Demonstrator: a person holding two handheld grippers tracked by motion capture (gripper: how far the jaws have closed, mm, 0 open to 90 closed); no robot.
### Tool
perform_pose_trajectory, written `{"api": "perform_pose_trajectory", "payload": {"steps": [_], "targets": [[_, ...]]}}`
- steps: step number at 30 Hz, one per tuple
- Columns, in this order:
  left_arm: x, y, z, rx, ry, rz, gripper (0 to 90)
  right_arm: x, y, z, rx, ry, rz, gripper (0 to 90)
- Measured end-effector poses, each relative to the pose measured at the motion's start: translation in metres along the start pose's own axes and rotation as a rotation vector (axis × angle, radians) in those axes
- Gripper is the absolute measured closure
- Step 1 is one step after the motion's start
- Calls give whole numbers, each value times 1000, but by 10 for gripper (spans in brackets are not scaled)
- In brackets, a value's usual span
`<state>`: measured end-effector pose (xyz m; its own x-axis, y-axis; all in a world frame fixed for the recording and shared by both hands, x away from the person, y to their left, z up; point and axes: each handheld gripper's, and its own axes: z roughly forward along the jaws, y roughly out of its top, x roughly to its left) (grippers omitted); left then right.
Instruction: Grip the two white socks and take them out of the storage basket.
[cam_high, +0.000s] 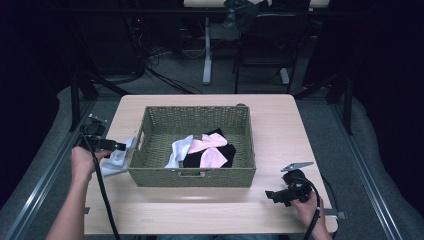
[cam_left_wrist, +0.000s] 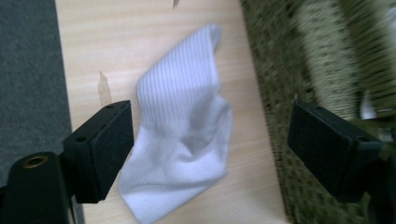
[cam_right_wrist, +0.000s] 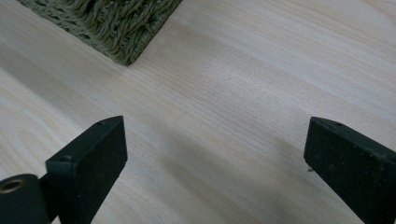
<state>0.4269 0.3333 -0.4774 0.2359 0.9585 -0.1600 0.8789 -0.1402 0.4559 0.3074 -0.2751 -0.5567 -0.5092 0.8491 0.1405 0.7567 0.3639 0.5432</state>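
Your left gripper (cam_left_wrist: 210, 149) hovers, jaws apart, over the white sock (cam_left_wrist: 180, 135) on the counter (cam_left_wrist: 116, 37), left of the wicker basket (cam_high: 192, 177); it looks soft and light, so pinch the bunched middle

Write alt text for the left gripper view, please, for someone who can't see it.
A white ribbed sock lies crumpled on a pale wooden table, seen between the two open black jaws of the left gripper. The blurred side of a green woven basket runs along the right, and grey floor shows at the left.
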Motion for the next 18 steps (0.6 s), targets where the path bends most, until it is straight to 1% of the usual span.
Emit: {"api": "perform_pose_trajectory", "payload": {"steps": [2,3,5,6,7,8,9,11,12,14,15,16,18], "targets": [[-6,6,-11,-14,1,18,130,0,0,-1,-4,2,1,55],[-11,10,-17,-26,7,33,122,0,-1,-1,-2,-2,0,54],[-18,15,-25,-25,6,55,95,0,-2,-2,-7,-3,8,54],[-23,18,-28,-37,13,66,87,0,-2,-3,-1,0,6,54],[-28,20,-33,-41,13,78,84,0,-3,-4,-12,-1,7,55],[-32,22,-36,-48,14,87,79,1,-3,-5,-11,-2,7,55],[-38,26,-40,-61,14,101,76,0,-3,-6,-17,-4,5,54],[-48,31,-46,-76,3,117,71,0,-4,-6,-20,-11,9,55],[-53,35,-48,-76,2,130,69,0,-3,-6,-25,2,10,55],[-62,41,-51,-74,3,151,69,0,-2,-5,-23,6,7,55],[-65,43,-53,-74,4,162,68,0,-1,-4,-19,5,6,55],[-68,45,-53,-76,1,163,68,1,0,-3,-12,7,6,55],[-73,49,-54,-70,-3,175,66,1,1,-3,-17,2,1,55]]}}
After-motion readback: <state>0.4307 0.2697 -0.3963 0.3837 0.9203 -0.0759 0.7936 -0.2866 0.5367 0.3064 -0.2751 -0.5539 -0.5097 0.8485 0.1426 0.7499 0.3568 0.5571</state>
